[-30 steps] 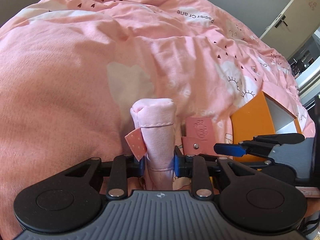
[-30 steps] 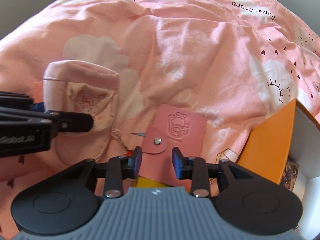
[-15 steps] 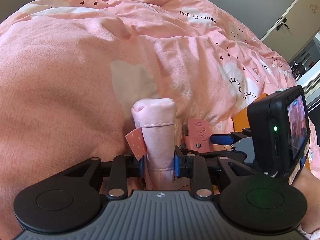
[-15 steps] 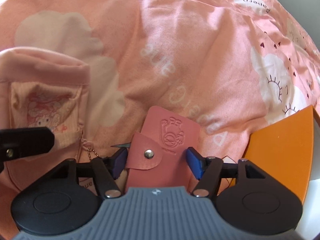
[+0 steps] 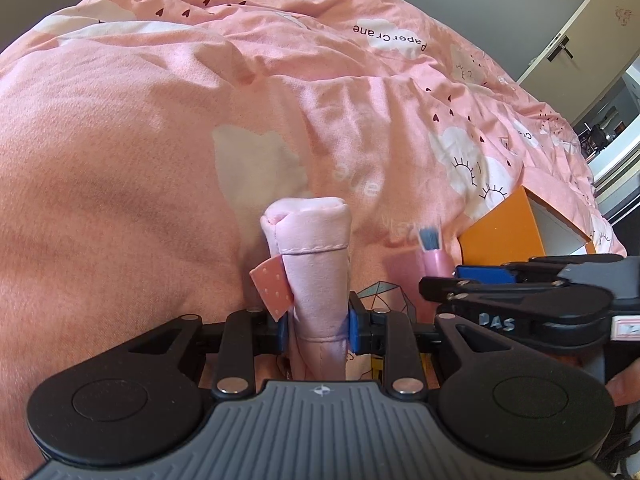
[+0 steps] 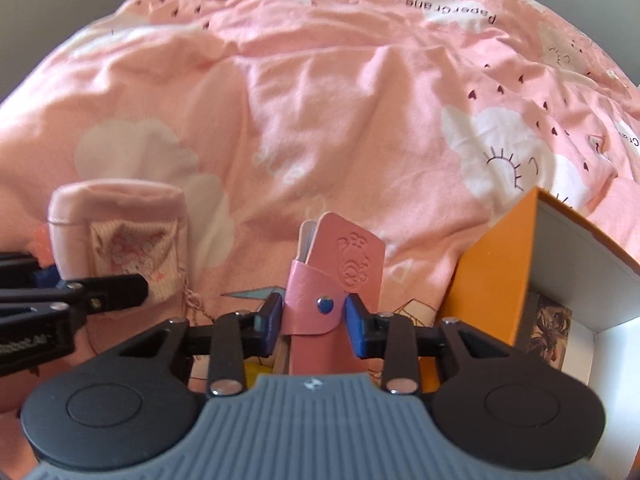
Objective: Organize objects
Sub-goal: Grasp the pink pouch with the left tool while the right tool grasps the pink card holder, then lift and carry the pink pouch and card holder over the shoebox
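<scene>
From the left wrist, the left gripper (image 5: 318,326) clamped a pale pink fabric pouch (image 5: 314,264) upright above the pink bedspread (image 5: 160,140); the right gripper (image 5: 472,276) reached in beside it, blurred.

From the right wrist, that gripper gripped a pink snap-button card holder (image 6: 340,280) upright, perhaps lifted, beside an orange box (image 6: 492,276).

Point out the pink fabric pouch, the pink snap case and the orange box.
pink fabric pouch (image 5: 316,276), left wrist view, on its stitched upper body.
pink snap case (image 6: 352,256), right wrist view, on its embossed front.
orange box (image 6: 492,276), right wrist view, on its orange outer wall.
</scene>
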The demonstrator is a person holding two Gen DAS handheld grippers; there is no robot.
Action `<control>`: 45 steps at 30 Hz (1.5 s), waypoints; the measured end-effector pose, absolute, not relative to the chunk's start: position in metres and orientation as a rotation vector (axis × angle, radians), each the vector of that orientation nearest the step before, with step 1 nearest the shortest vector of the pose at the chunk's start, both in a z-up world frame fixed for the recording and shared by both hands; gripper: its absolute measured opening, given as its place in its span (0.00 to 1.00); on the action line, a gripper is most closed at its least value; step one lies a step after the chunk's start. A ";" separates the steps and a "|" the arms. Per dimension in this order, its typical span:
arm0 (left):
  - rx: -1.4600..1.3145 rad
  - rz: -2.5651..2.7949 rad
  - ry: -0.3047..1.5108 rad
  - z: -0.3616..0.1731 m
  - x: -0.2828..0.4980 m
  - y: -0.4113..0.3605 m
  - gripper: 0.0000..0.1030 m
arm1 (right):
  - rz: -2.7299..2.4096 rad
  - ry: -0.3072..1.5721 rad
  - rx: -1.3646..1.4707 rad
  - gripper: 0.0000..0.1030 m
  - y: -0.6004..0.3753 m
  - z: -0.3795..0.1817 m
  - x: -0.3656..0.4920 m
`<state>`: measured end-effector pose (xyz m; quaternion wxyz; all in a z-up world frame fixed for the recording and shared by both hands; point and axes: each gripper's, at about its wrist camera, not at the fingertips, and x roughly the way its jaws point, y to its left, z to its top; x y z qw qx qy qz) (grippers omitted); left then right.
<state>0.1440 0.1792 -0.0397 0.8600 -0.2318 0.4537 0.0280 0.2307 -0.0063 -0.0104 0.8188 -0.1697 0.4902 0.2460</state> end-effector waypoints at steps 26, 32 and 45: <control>-0.475 -0.555 0.861 0.070 0.172 0.026 0.29 | 0.382 0.924 0.022 0.35 -0.231 0.106 0.187; -0.526 -0.661 1.008 0.022 0.203 -0.031 0.29 | 0.301 0.989 0.122 0.35 -0.286 0.078 0.184; -0.502 -0.588 1.196 -0.039 0.228 -0.073 0.29 | 0.286 1.113 0.280 0.35 -0.316 0.022 0.204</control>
